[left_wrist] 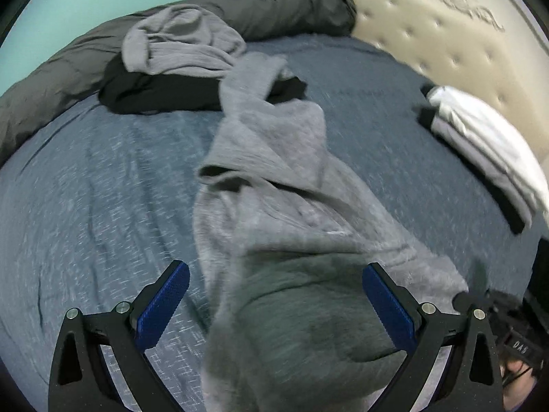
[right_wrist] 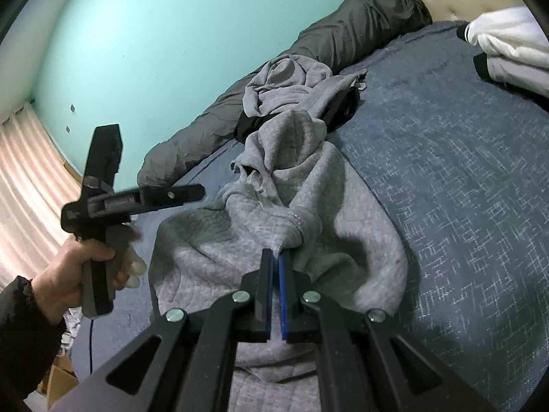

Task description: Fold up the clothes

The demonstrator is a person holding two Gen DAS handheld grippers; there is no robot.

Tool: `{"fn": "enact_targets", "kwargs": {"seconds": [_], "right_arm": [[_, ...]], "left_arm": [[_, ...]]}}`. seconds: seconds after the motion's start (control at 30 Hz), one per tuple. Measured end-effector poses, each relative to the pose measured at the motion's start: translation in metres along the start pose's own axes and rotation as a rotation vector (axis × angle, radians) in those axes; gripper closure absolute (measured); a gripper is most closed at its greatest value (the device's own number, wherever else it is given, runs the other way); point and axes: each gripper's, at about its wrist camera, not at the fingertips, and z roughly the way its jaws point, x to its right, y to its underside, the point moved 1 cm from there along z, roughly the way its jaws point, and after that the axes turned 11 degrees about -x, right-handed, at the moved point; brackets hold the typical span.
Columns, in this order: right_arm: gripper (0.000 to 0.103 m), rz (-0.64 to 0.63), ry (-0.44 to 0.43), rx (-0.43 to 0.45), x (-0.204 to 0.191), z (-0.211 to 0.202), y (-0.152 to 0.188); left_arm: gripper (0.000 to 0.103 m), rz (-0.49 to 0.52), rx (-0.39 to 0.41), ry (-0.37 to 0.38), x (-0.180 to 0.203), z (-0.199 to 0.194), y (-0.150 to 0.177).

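The bed, covered in a blue woven bedspread (right_wrist: 446,178), carries everything here. Across its middle sprawls the grey quilted-knit hooded sweatshirt (right_wrist: 284,185), rumpled, its long axis running from the near edge of the bed away toward twelve o'clock, where its far end trails onto a heap of grey and black unfolded clothes (left_wrist: 171,68) at about eleven. A folded white and black stack (left_wrist: 480,144) sits well apart at two o'clock, near the headboard.

The sweatshirt looks soft, thick and limp, moderately heavy for cloth; it will sag and bunch from any single hold, so I'd judge it best taken at two spread points along the hem or shoulders, not mid-body.

The right hand-held gripper (right_wrist: 276,257) has its blue pads pressed together on a gathered ridge of the sweatshirt near the garment's middle. The left hand-held gripper (left_wrist: 274,298) hangs over the cloth with jaws wide apart, pinching nothing; from the right wrist view it sits off at nine o'clock, gripped in a bare hand (right_wrist: 68,274).
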Motion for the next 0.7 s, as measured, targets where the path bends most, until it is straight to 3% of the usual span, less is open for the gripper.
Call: {"fn": "enact_targets", "kwargs": {"seconds": [0.13,0.3,0.57,0.63,0.7], "right_arm": [[0.098,0.026,-0.014,-0.005,0.003,-0.001,0.001],[0.098,0.049,-0.016,0.001,0.005,-0.003,0.001],[0.098,0.080,-0.015,0.017,0.012,-0.010,0.000],[0.098,0.087,-0.014,0.018,0.014,-0.011,0.000],[0.098,0.090,-0.013,0.021,0.015,-0.012,0.000]], "left_arm": [[0.003,0.038,0.012,0.010,0.016,-0.002,0.005],[0.020,0.080,0.005,0.008,0.031,0.003,0.003],[0.032,0.197,-0.018,-0.023,0.063,0.014,-0.004],[0.038,0.213,-0.039,-0.029,0.067,0.021,-0.005],[0.051,0.220,-0.061,-0.014,0.067,0.028,-0.007]]}}
